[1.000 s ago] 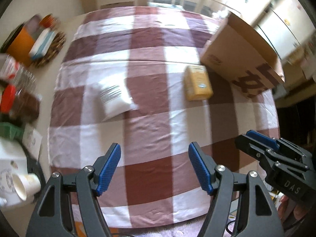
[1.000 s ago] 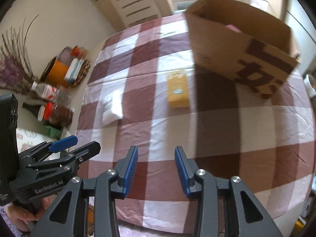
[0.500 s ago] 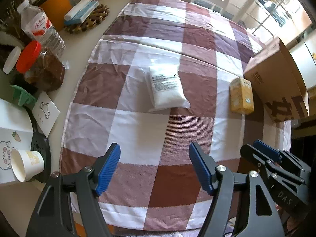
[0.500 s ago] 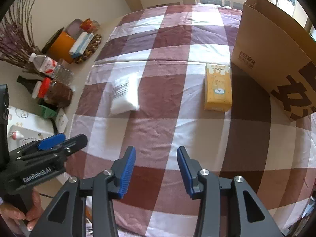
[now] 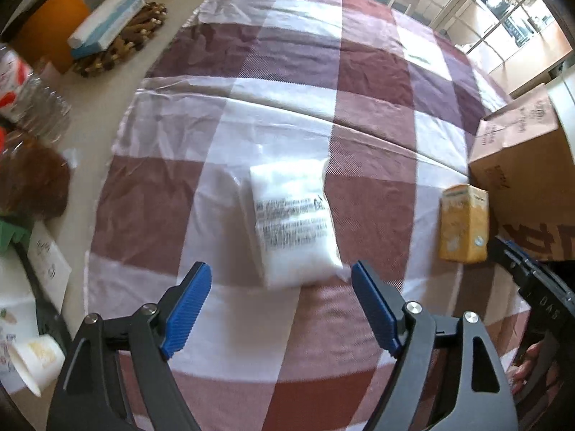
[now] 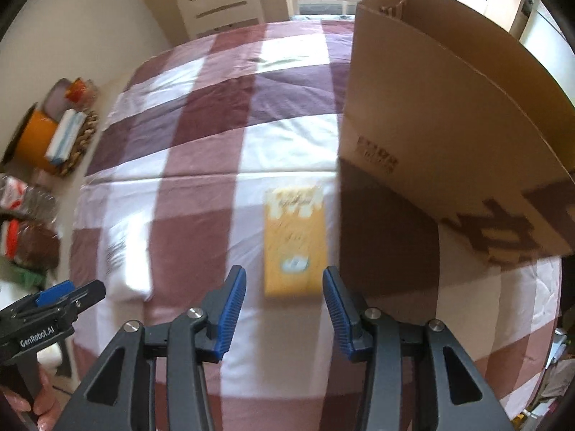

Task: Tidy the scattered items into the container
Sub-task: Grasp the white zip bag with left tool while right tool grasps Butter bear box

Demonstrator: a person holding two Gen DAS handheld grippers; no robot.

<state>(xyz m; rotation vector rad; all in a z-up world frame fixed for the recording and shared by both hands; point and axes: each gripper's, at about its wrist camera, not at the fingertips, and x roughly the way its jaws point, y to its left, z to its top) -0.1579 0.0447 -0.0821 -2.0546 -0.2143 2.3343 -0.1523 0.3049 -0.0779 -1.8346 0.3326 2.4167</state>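
Approach step: the left gripper (image 5: 280,309), fingers just widened and empty, hangs over the white packet (image 5: 293,222); the right gripper (image 6: 284,309), spread and empty, lines up on the yellow box (image 6: 295,240) beside the cardboard container (image 6: 449,136) (both on the surface). Next, lower and clench.

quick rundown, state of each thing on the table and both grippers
white pouch: lying flat on the checked cloth, not gripped
yellow carton: lying flat beside the box, not gripped
cardboard box: upright, top open
left gripper: open, jaws just widened, above the pouch's near end
right gripper: open, jaws just widened, lined up with the carton
paper cup: on its side
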